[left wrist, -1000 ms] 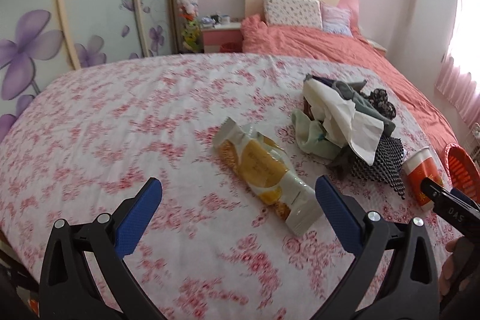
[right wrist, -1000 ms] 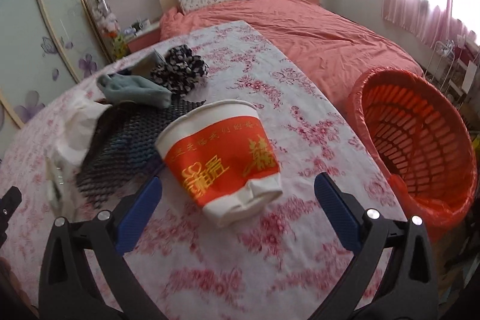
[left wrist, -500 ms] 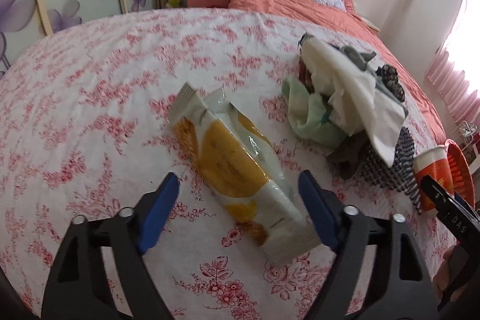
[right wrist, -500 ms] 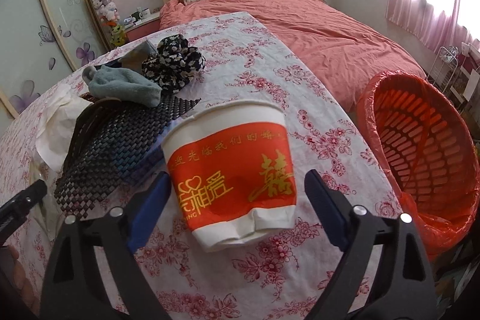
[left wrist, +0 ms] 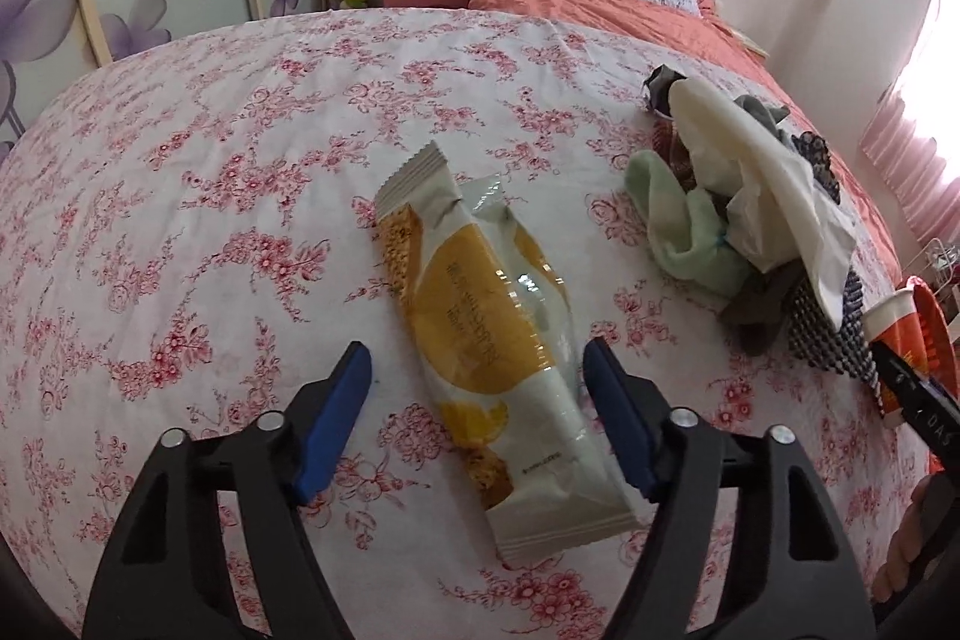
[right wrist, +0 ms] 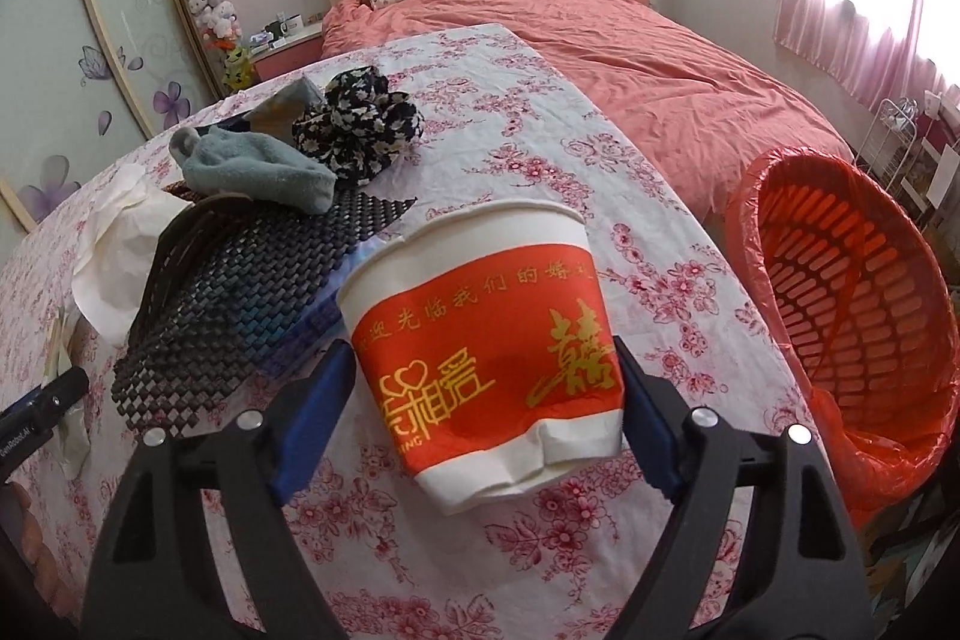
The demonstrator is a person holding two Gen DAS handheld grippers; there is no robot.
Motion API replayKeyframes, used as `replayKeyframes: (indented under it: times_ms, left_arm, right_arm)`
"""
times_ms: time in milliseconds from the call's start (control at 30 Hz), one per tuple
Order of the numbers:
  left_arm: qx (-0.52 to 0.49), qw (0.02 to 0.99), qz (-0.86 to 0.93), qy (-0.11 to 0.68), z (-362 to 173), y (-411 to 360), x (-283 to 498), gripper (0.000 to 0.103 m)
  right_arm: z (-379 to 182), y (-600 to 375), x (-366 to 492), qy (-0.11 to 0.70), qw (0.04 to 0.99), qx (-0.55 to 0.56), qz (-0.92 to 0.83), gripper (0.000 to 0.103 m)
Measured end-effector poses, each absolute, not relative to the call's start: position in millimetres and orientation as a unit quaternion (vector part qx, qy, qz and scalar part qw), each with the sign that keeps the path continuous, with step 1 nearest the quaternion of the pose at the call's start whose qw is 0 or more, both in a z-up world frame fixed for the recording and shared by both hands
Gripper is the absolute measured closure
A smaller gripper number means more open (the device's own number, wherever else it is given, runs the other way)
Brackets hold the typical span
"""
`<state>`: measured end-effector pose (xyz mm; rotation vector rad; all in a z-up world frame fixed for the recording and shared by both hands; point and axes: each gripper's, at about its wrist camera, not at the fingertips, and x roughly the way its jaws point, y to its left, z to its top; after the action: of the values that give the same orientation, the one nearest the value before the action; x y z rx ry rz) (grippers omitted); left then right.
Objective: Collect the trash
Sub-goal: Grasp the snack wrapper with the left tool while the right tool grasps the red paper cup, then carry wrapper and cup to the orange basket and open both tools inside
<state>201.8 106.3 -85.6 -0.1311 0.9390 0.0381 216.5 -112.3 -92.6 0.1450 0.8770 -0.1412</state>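
Note:
A yellow and white snack wrapper (left wrist: pixel 480 304) lies flat on the floral sheet (left wrist: pixel 210 172). My left gripper (left wrist: pixel 475 358) straddles its lower half, jaws closing; the left pad stands clear of it and the right pad is at its edge. A red and white paper cup (right wrist: pixel 480 316) lies on its side with a dented base near the sheet's right edge. My right gripper (right wrist: pixel 483 364) has its jaws closing, and both blue pads touch the cup's sides. The cup (left wrist: pixel 894 322) also shows at the far right of the left wrist view.
A heap of cloths and a black woven mat (right wrist: pixel 240 304) lies just left of the cup, also seen as a pile (left wrist: pixel 750 178) right of the wrapper. An orange lined basket (right wrist: pixel 852 280) stands beside the sheet's right edge. A pink bed (right wrist: pixel 630 58) lies beyond.
My left gripper came forward and down over the wrapper while its jaws narrowed. My right gripper's jaws narrowed from wide apart until the pads met the cup's sides.

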Motion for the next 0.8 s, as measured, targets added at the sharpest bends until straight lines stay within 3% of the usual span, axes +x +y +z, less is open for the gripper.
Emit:
replayKeyframes:
  times_ms: [67,167,800]
  left_arm:
    - [-0.061,0.891,0.017,0.449,-84.3,105.9,203.7,0.051]
    - [-0.067,0.891,0.004,0.448,-82.7,108.2,204.4,0.057]
    - [-0.027,0.917,-0.042,0.396,-23.7,71.4,181.0,0.06]
  right_arm:
    - [-92.2,-111.7,215.8,0.423,0.901,0.068,-0.068,0.024]
    - [-89.2,-112.9,211.9,0.418,0.904,0.069,-0.063,0.024]
    - [-42.8,-139.2,174.4,0.37,0.923,0.077,-0.07,0.024]
